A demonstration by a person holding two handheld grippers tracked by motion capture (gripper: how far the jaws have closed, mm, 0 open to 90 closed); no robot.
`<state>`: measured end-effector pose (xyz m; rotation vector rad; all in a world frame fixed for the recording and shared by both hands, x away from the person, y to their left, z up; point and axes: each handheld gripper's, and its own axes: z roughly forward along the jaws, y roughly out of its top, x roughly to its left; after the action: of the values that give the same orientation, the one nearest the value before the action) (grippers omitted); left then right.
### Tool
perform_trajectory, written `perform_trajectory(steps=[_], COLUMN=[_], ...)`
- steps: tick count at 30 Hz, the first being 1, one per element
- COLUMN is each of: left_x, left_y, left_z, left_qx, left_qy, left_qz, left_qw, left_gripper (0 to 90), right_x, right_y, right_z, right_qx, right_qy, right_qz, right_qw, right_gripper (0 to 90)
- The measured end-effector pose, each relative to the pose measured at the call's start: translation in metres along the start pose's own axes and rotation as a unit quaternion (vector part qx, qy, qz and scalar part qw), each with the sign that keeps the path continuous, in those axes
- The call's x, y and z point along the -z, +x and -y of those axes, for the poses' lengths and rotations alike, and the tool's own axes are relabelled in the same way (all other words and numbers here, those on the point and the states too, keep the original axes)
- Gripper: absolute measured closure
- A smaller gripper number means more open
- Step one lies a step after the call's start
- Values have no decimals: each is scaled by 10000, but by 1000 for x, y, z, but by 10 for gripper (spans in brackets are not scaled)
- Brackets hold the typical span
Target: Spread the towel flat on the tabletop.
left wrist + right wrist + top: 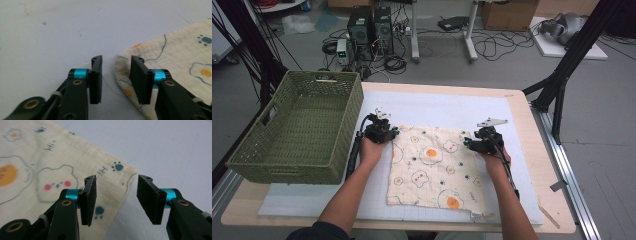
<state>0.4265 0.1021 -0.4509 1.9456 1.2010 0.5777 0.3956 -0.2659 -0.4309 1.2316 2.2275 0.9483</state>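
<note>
A cream cloth [432,165] printed with fried eggs and paw marks lies flat on the white mat [437,107]. My left gripper [395,134] sits at the cloth's far left corner. In the left gripper view its jaws [116,60] stand apart, with the corner of the cloth [180,57] reaching under the right-hand jaw. My right gripper [468,143] is at the far right corner. In the right gripper view [117,178] the jaws straddle the edge of the cloth [50,157], one over fabric and one over the mat, not pressing on it.
A green woven basket [307,155] stands at the table's left side, close to my left hand. The wooden table edge [532,150] runs along the right. Black frame legs, cables and computer towers stand on the floor beyond.
</note>
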Motion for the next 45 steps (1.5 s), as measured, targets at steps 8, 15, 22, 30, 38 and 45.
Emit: perform_trajectory(steps=[8,15,22,30,38,45], left_x=[-1,4,3,21,50,73], left_y=[-3,-1,0,-3,-6,-6], left_z=[-1,-17,-26,-14,3,17], left_qx=[71,82,43,208,67,76], left_qy=[-10,-343,-359,-472,-726,-931], left_qz=[90,-194,-195,271,862,1001], left_qw=[9999,9992,9992,9983,9936,9906], left_gripper=[865,868,557,455,429,416], right_x=[-28,-28,-25,1,33,46], right_y=[-4,-10,-12,-9,1,18], right_z=[-10,-16,-18,-16,4,37], right_qx=[422,357,151,250,71,-75], right_qy=[176,-21,-353,-384,-571,-424], right_qz=[-134,236,877,712,95,-276], right_qw=[9989,9991,9954,9964,9983,9987], right_gripper=[870,870,726,562,498,448])
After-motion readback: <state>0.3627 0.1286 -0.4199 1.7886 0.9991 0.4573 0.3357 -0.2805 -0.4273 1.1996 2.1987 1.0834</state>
